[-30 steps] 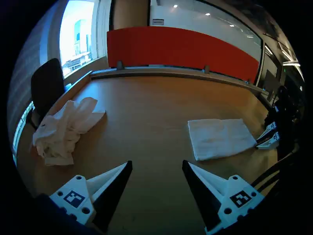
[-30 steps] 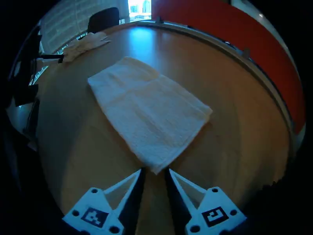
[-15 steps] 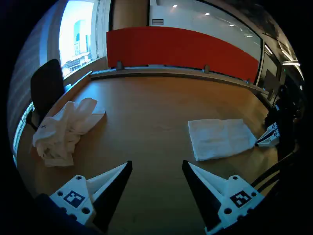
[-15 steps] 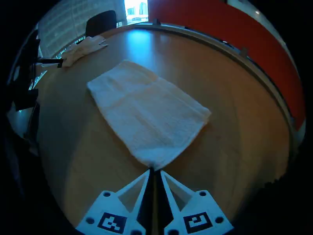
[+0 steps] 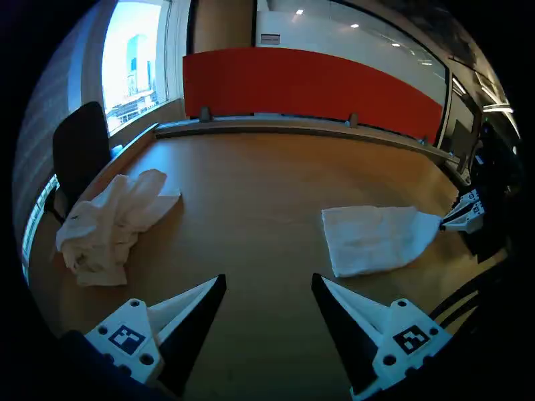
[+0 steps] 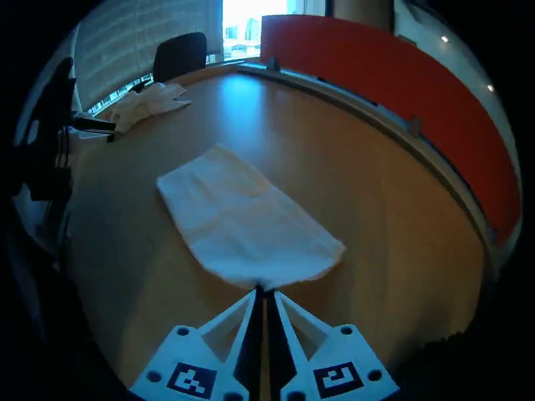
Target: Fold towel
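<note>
Two fingers of the right gripper [image 6: 266, 295] are clenched on the nearest corner of the white terry towel [image 6: 244, 227]. The towel is a flat rectangle that looks already doubled, and it stretches straight ahead of those tips across the brown wooden table [image 6: 374, 200]. A corner hold suits the fold: raising that point lets the layer peel up and travel over the rest of the cloth without bunching. In the left gripper view the pinched corner seems drawn up slightly off the wood, though at that distance it is hard to be sure. The left gripper [image 5: 267, 277] hovers over bare tabletop with its fingers spread wide and nothing between them. The towel lies forward and to its right, well apart, probably because this fold needs one hand alone. A crumpled heap of white cloth [image 5: 107, 224] sits forward to its left, likely waiting its turn.
</note>
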Motion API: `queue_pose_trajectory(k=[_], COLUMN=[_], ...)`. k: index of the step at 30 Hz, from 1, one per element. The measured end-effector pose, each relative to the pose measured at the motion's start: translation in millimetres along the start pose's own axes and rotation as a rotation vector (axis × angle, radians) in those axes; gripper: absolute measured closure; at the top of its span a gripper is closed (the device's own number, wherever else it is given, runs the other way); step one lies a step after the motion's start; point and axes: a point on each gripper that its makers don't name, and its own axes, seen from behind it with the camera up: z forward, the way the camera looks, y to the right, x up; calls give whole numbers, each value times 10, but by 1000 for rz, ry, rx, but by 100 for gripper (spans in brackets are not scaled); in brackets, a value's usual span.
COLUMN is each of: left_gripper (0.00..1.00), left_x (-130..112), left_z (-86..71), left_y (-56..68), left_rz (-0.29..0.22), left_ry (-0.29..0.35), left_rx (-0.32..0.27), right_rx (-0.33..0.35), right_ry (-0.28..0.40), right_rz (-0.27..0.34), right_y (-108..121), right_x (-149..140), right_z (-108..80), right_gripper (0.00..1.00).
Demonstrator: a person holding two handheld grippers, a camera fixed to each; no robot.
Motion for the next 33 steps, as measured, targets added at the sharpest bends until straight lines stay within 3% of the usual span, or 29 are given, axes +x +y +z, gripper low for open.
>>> queue_pose_trajectory(k=[15, 33], left_gripper=[5, 5], left_x=[55, 38], left_z=[-23, -80], left_y=[-61, -190], left_rz=[-7, -28], left_ry=[11, 19], left_rx=[7, 25], right_rx=[6, 51], right_ry=[127, 155], right_rz=[-104, -176], right_y=[-71, -254], right_x=[826, 1199], right_z=[-96, 31], right_gripper=[94, 94])
